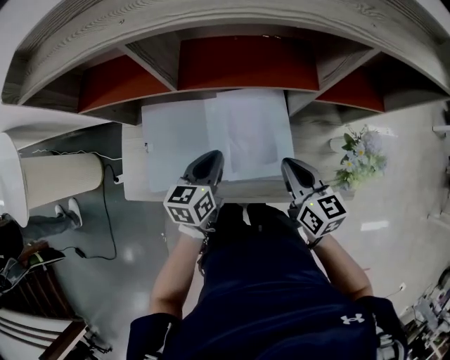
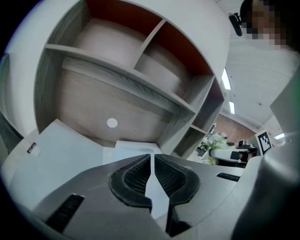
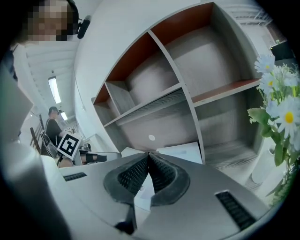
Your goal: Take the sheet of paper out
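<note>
A white Under Armour logo (image 1: pixel 349 319) marks the person's dark shirt (image 1: pixel 281 288); a small label (image 2: pixel 31 149) on the pale folder (image 2: pixel 65 161) is unreadable.

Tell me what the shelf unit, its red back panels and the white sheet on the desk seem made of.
Shelf unit: matte grey board with printed-looking wood grain, likely laminate.
Back panels: smooth red-brown surface, painted or laminated; I cannot tell which.
Sheet: thin white paper, lying flat, with faint print showing.
</note>
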### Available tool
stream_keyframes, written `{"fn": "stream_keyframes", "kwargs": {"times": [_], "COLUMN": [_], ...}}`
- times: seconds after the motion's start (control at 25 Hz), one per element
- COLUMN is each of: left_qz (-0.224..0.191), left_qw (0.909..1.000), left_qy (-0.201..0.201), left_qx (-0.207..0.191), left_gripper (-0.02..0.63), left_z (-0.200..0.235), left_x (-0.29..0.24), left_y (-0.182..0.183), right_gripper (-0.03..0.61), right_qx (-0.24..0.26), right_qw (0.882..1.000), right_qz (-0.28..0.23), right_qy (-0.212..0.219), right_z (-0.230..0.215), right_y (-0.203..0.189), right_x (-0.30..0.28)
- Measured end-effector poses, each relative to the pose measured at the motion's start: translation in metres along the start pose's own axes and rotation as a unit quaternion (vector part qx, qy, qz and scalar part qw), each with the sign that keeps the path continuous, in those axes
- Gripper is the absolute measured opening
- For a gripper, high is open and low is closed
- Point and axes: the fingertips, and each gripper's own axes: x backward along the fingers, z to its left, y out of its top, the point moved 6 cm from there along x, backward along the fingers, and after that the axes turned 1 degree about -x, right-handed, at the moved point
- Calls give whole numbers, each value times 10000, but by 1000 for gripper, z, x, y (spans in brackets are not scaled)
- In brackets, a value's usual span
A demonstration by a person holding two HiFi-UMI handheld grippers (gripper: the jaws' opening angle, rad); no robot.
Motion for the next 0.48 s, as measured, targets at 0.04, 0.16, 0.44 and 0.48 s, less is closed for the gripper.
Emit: {"fn": "stream_keyframes", "kwargs": {"times": [0.04, 0.16, 0.44, 0.48], "left_qz": [84, 385, 1445, 1618], "left_qw": [9999, 9987, 9840, 9813], "left_qy": [-54, -165, -350, -325], "left_qx": [67, 284, 986, 988], "left_gripper": [18, 46, 159, 167], "left_z": [6, 22, 56, 59], "left_x": [-7, -29, -78, -83], "left_y": [-3, -15, -61, -69], "right_gripper": [5, 5, 5, 5], "right_qx": [-24, -99, -328, -364], "right_qw": [10000, 9997, 9988, 9986], "right_qz": [15, 80, 97, 102], "right_qy": [-56, -190, -353, -367], "right_z": [0, -1, -3, -2], "right_y": [-1, -6, -19, -21], "right_x": [-1, -2, -10, -10]}}
